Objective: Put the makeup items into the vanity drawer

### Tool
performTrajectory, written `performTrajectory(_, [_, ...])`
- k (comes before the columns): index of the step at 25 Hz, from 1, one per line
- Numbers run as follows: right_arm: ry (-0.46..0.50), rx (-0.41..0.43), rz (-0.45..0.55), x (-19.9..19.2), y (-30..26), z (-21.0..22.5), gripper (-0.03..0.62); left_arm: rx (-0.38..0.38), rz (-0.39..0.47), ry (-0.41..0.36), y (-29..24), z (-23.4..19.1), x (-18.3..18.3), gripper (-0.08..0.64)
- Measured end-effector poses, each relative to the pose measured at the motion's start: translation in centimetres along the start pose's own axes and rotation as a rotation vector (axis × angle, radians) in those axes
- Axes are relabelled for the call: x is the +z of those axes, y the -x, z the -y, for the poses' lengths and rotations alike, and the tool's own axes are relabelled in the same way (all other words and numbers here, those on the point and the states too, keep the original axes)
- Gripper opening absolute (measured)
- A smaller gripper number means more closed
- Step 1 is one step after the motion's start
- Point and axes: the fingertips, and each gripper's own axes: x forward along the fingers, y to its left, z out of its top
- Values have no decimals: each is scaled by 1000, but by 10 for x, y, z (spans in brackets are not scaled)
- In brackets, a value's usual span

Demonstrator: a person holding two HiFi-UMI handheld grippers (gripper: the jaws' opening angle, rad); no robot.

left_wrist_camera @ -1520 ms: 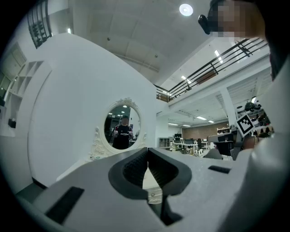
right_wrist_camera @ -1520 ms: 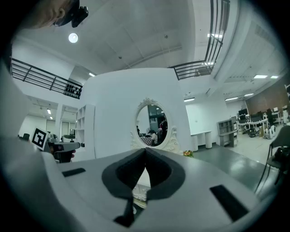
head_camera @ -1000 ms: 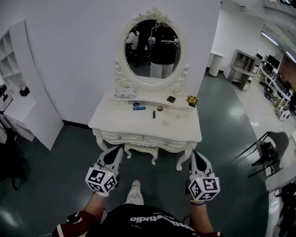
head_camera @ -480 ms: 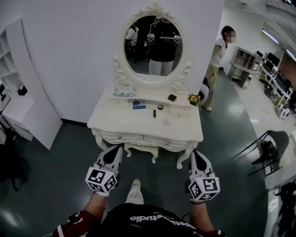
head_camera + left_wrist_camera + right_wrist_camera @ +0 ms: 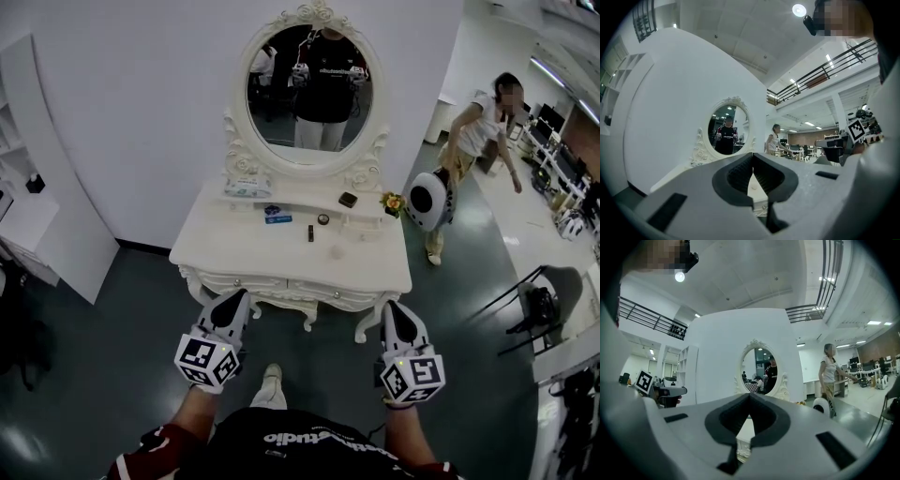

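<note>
Person (image 5: 473, 141) now beside vanity (image 5: 234, 242), its small items (image 5: 310, 232) indistinct; left gripper (image 5: 239, 298), right gripper (image 5: 392, 307) jaws closed empty.

On the counter (image 5: 225, 246), the dark stick (image 5: 310, 232), the round piece (image 5: 323, 219) at 1 o'clock from it and the dark flat case (image 5: 348, 200), perhaps a compact, are too small to name. The vanity drawer (image 5: 239, 280) front hides its inside. The left gripper (image 5: 752, 157) and right gripper (image 5: 750, 397) bodies cover most of the counter in their views, and the shelf unit (image 5: 37, 197) at 9 o'clock is cut off.
</note>
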Motion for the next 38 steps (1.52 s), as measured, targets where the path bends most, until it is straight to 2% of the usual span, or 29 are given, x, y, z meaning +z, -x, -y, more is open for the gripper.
performTrajectory(9, [3, -34, 15, 4, -56, 11, 3, -29, -9, 4, -54, -36, 2, 6])
performTrajectory(24, [4, -132, 31, 13, -175, 11, 3, -106, -13, 22, -146, -122, 10, 6])
performTrajectory(31, [4, -168, 45, 15, -206, 8, 3, -141, -15, 25, -165, -142, 8, 6])
performTrajectory(38, [1, -200, 14, 8, -212, 22, 3, -177, -25, 41, -186, -137, 1, 6])
